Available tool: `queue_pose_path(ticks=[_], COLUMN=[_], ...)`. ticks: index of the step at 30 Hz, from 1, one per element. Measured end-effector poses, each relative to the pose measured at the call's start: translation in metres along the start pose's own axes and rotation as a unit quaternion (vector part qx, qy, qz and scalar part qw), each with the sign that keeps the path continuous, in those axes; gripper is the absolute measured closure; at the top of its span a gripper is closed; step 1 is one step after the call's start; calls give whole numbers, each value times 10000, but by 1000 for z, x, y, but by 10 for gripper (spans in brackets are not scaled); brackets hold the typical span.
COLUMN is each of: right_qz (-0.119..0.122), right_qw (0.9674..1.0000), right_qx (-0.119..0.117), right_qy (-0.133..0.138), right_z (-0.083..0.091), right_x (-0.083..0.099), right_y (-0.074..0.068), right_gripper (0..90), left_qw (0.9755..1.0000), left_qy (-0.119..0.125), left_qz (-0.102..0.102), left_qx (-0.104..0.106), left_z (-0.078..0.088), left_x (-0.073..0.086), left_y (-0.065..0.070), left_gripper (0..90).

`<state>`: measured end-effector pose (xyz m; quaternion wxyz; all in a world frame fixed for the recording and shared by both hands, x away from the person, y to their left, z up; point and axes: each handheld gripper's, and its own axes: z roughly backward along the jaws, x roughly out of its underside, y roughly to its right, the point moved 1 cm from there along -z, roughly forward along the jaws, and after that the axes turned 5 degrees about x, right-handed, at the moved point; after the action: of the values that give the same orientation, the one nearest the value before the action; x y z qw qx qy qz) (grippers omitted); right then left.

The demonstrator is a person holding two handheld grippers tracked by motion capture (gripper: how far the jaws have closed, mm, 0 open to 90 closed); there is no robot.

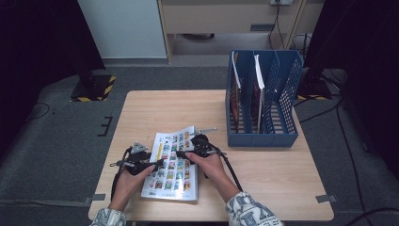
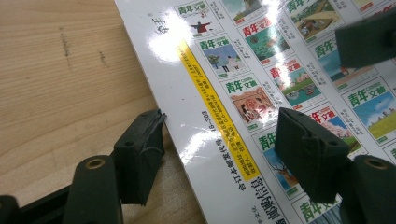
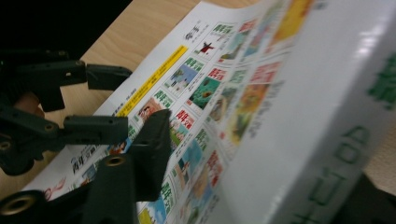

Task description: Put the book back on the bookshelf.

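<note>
A thick magazine [image 1: 171, 165] with a white cover of small coloured pictures and a yellow strip lies flat near the table's front edge. My left gripper [image 1: 157, 162] straddles its left edge [image 2: 187, 140]: one jaw rests on the wood against the edge and the other lies on the cover, so it stands open [image 2: 219, 121]. My right gripper [image 1: 181, 154] reaches in from the magazine's right side. The magazine's thick white edge [image 3: 317, 121] lies between its jaws [image 3: 261, 154], one above the cover and one below. I see no firm pinch. The left gripper [image 3: 116, 100] also appears farther off.
A blue mesh file rack [image 1: 263, 136] stands at the table's back right, with upright magazines [image 1: 258, 75] in its slots. Bare wooden table [image 1: 155, 108] lies behind the magazine. Grey floor, cables and dark stands surround the table.
</note>
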<state>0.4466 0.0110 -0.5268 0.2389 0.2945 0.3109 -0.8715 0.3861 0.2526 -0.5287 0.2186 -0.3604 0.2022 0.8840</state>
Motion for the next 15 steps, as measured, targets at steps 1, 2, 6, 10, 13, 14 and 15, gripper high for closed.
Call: queue_pose_path(ticks=[1,2,6,10,13,14,15], right_qz=[-92,-92,-177,-127,67,67,137], right_qw=[10000,10000,9997,9996,9994,9994,9992], right_qx=[6,6,67,110,152,152,177], right_qy=[28,28,128,240,303,303,329], right_z=[1,1,2,6,9,9,10], right_x=[-1,-1,-7,-15,-20,-20,-21], right_y=[0,0,0,-4,-8,-8,-9], right_gripper=[523,523,623,688,697,697,699], left_qw=[10000,10000,10000,10000,9998,9998,9997], left_qy=[-2,-2,4,9,165,165,198], left_qz=[-31,-31,-28,-55,3,3,-25], left_qx=[-10,-10,-19,-46,66,66,122], left_z=[0,0,0,-1,0,0,0], left_x=[0,0,0,-1,-2,-2,-2], left_y=[0,0,0,3,3,3,3], left_gripper=[312,309,303,273,215,221,221])
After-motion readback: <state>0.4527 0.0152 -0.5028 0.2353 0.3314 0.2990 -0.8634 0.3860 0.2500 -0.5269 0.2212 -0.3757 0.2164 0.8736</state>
